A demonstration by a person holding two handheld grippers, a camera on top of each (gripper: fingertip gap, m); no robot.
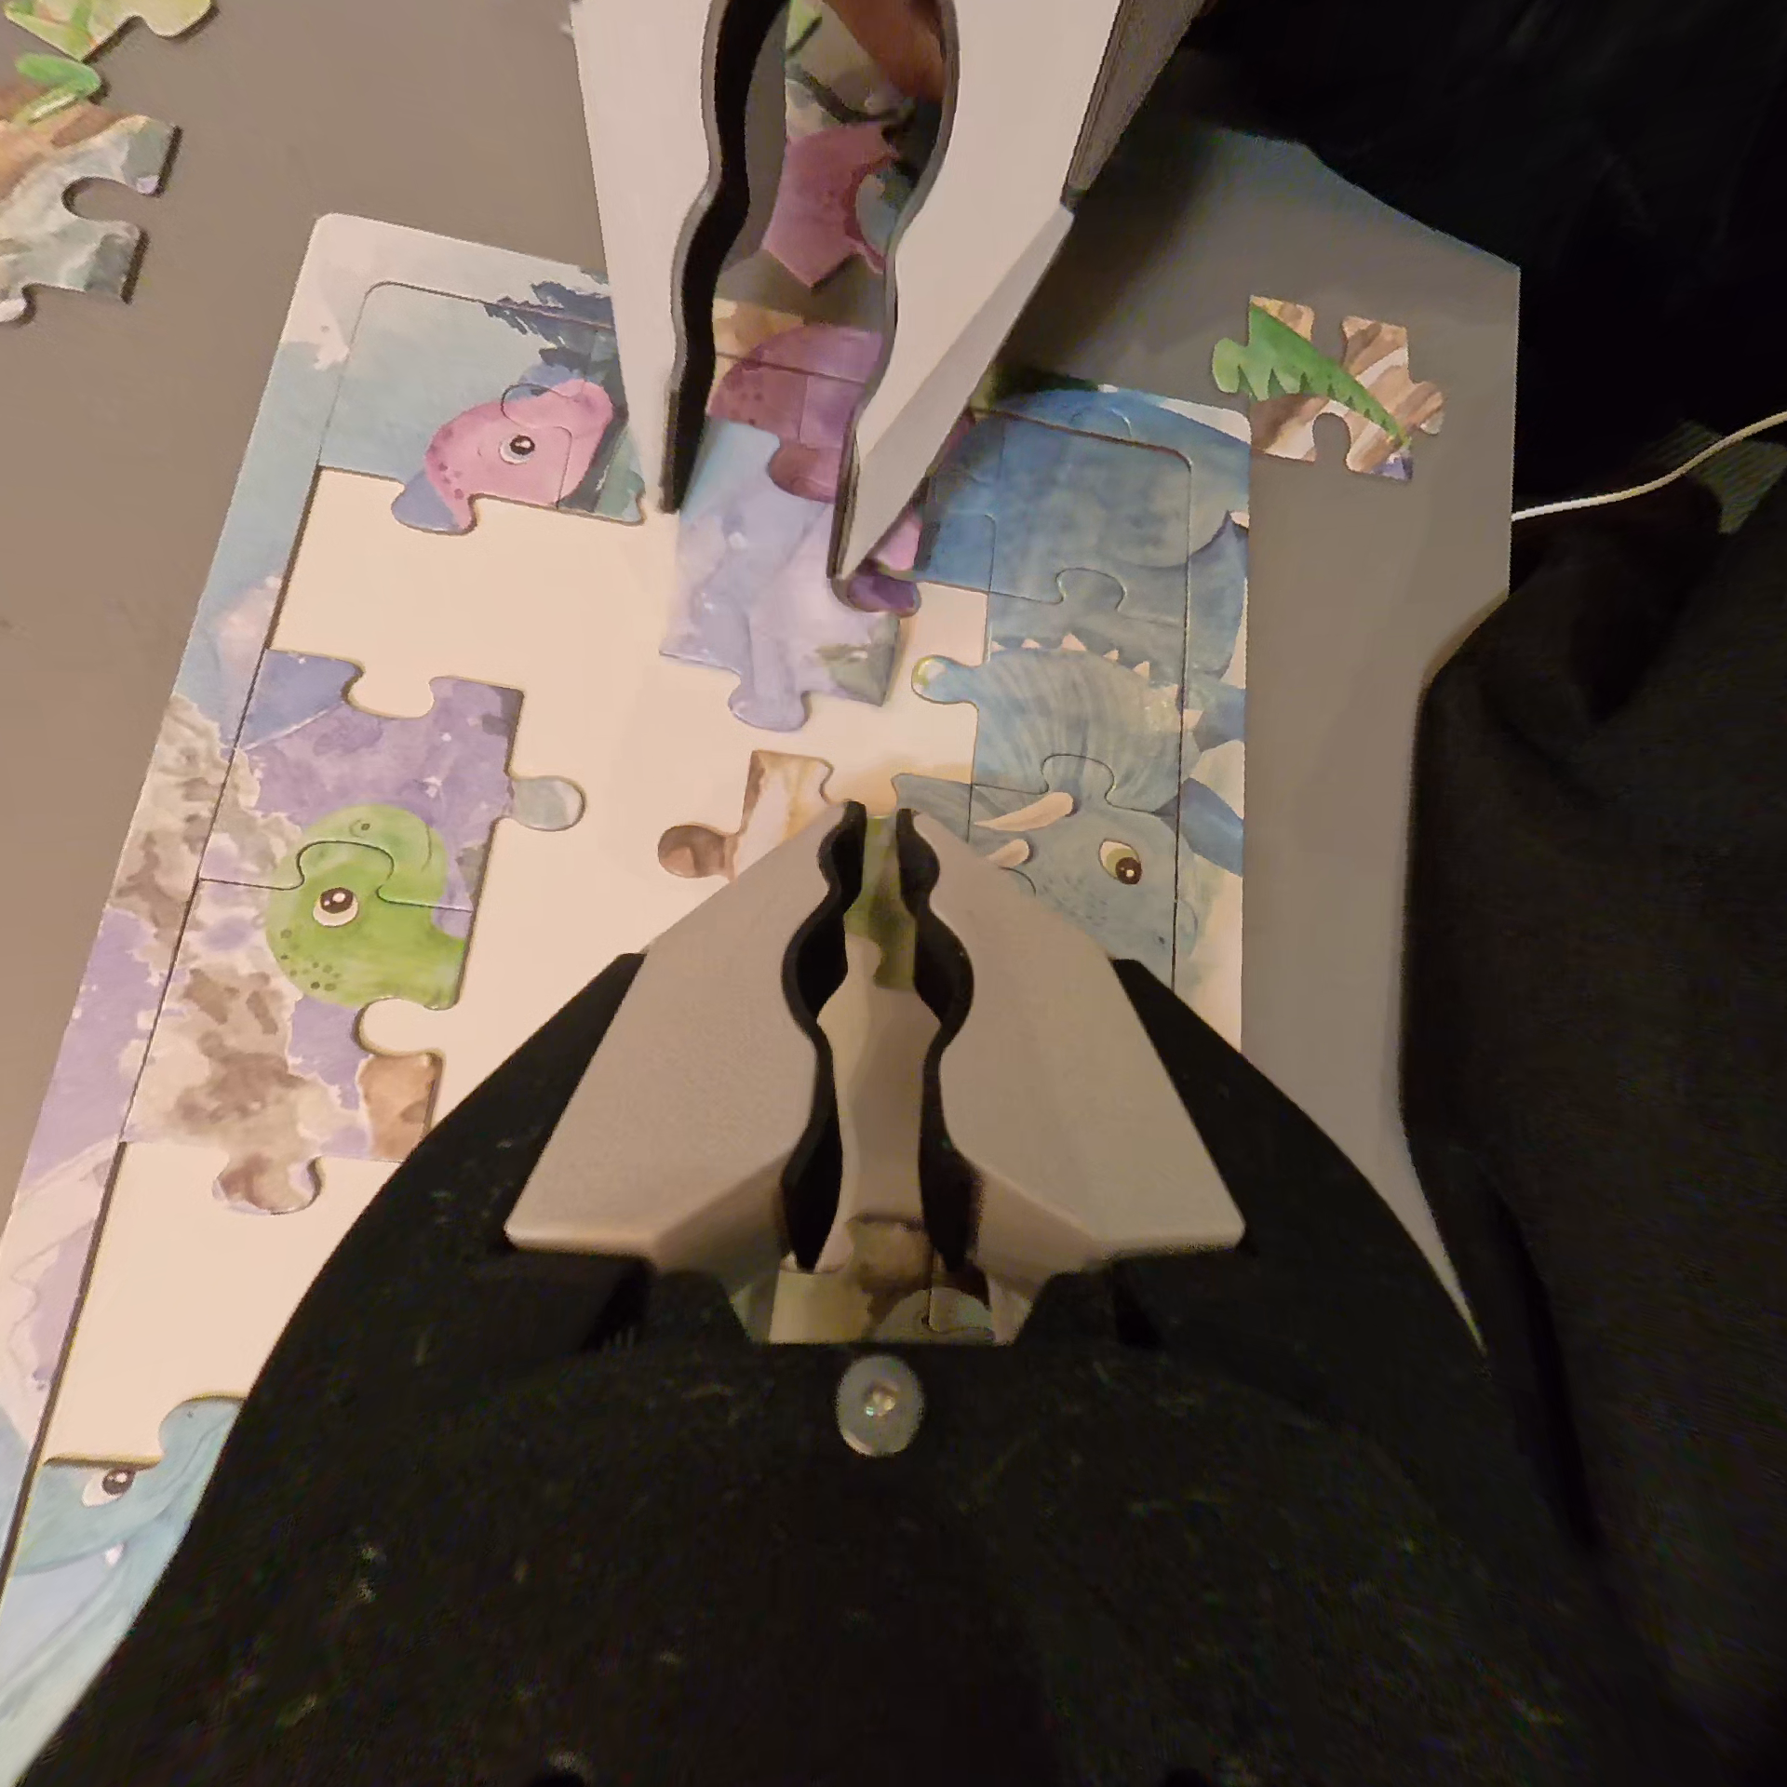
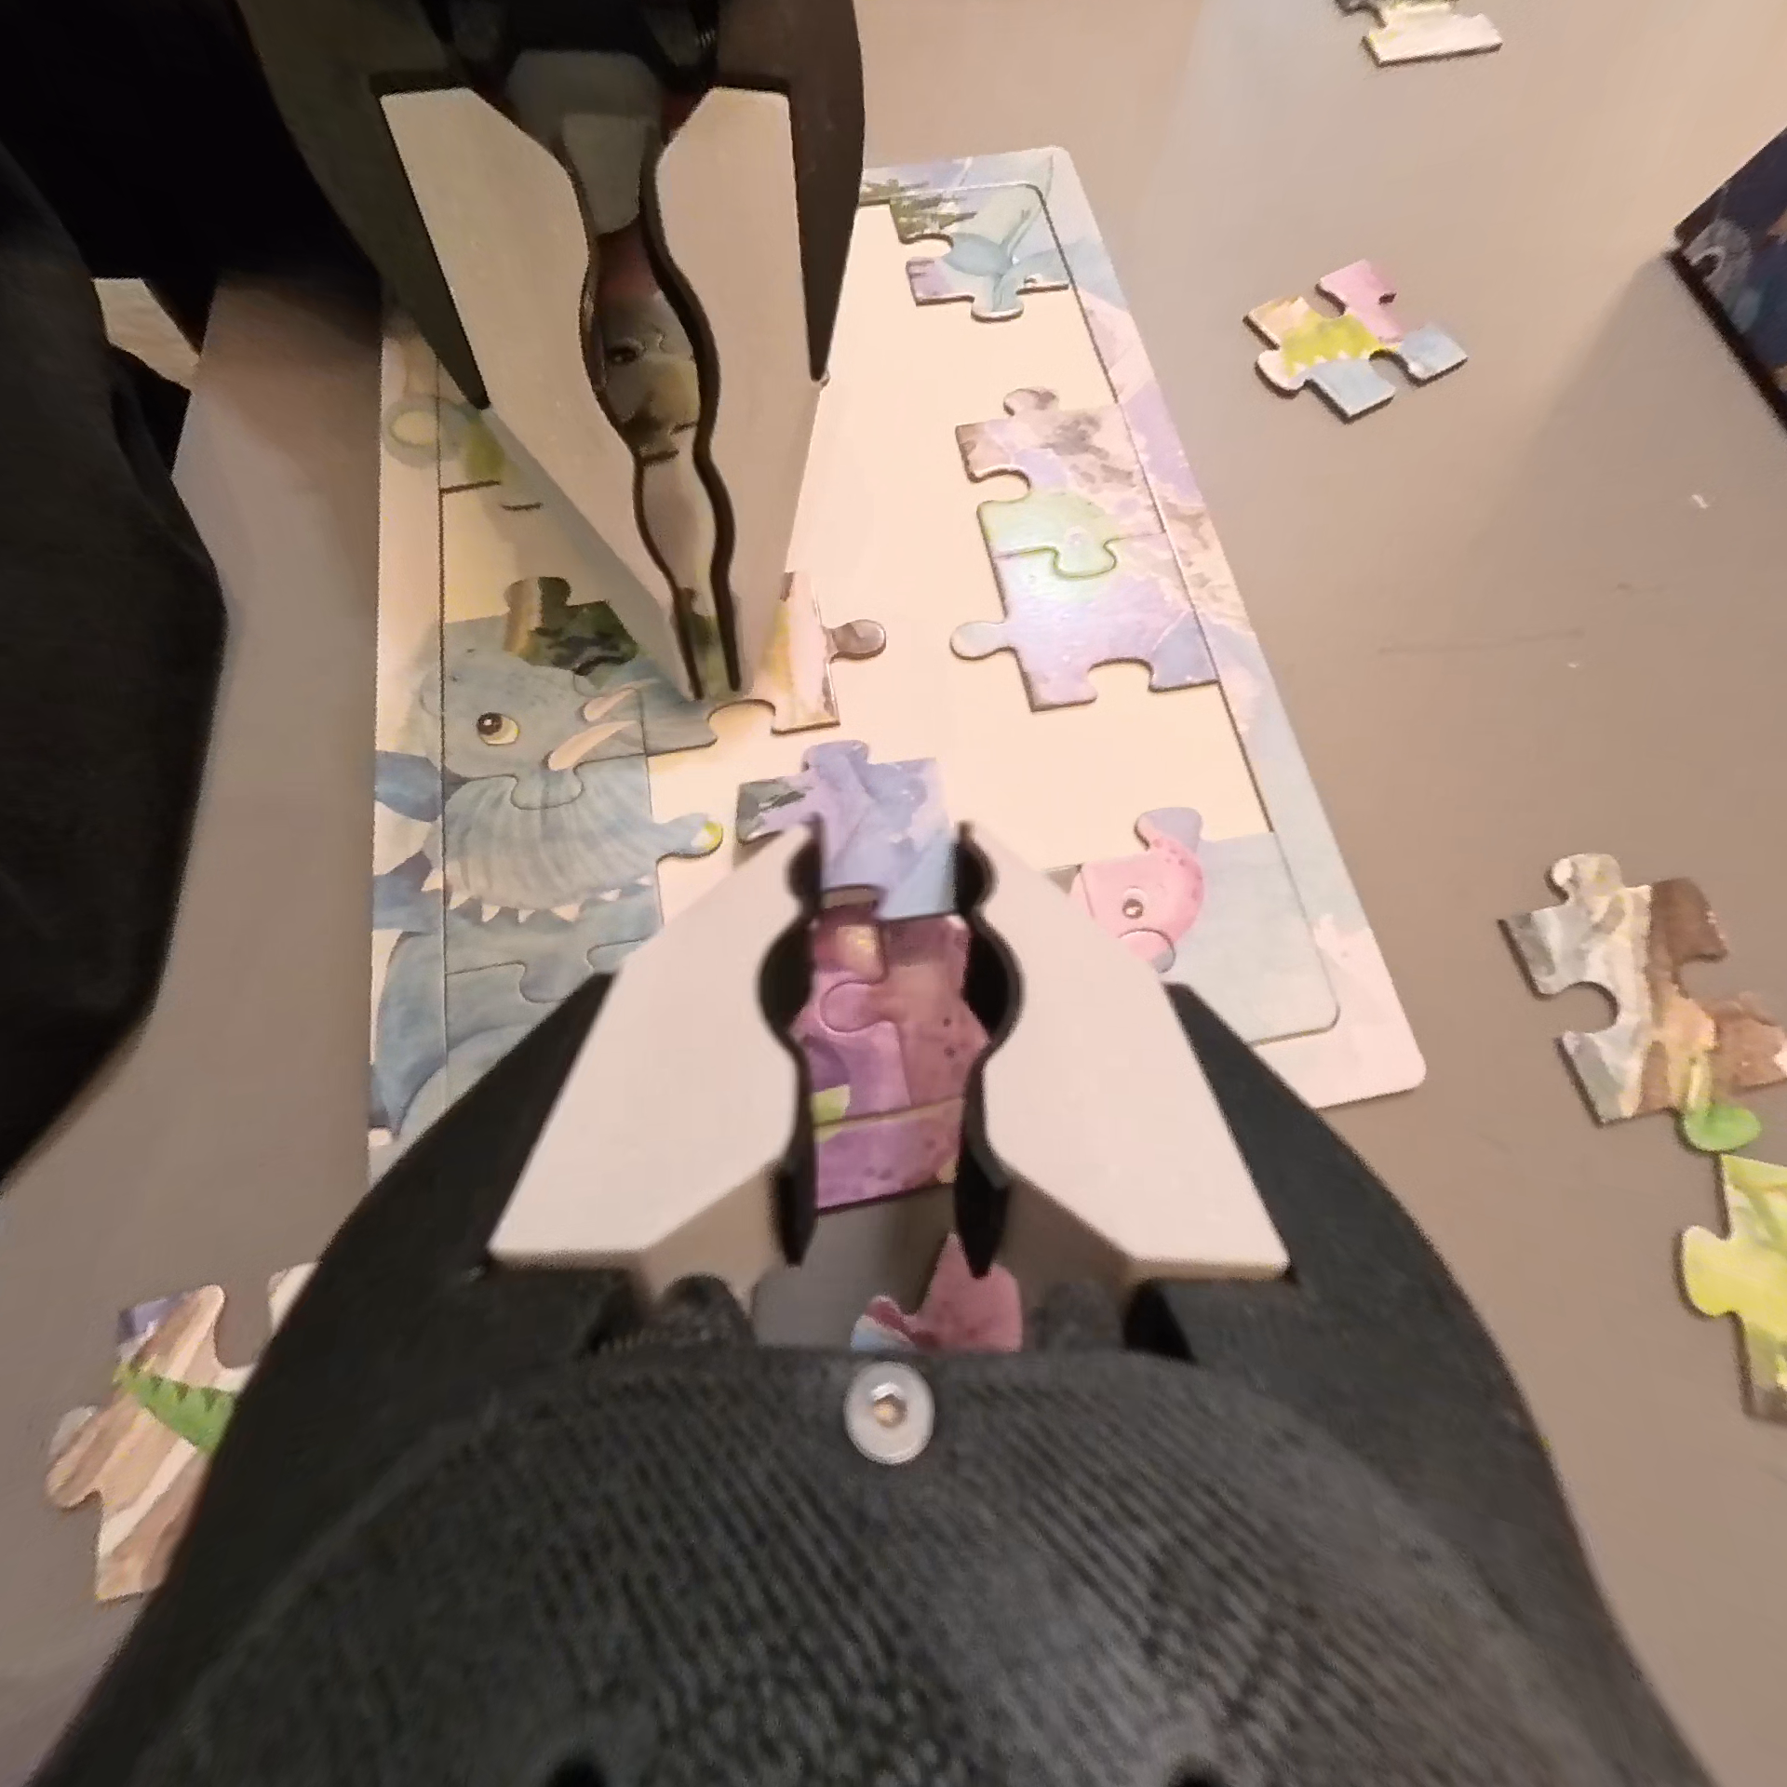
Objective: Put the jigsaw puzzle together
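Note:
The puzzle tray (image 1: 319, 541) lies on a grey table, partly filled. A blue dinosaur (image 1: 1093, 774), a pink one (image 1: 512, 435) and a green one (image 1: 358, 899) are in place. My left gripper (image 1: 878, 822) is almost shut, tips down on a tan and green piece (image 1: 774, 803) beside the blue dinosaur; it shows in the right wrist view (image 2: 714, 682) too. My right gripper (image 2: 890, 851) is open, tips down around a lavender piece (image 2: 875, 812) lying flat on the tray (image 2: 919, 600). It enters the left wrist view from above (image 1: 759, 537).
Loose pieces lie on the table: one right of the tray (image 1: 1330, 387), others at upper left (image 1: 68, 203), and several around the tray (image 2: 1354, 338) (image 2: 1644, 986) (image 2: 145, 1431). A dark box (image 2: 1741, 290) sits at the far right. Dark fabric (image 1: 1644, 870) and a white cable (image 1: 1644, 464) lie past the table edge. About 6 cm separates my left fingertips from my right.

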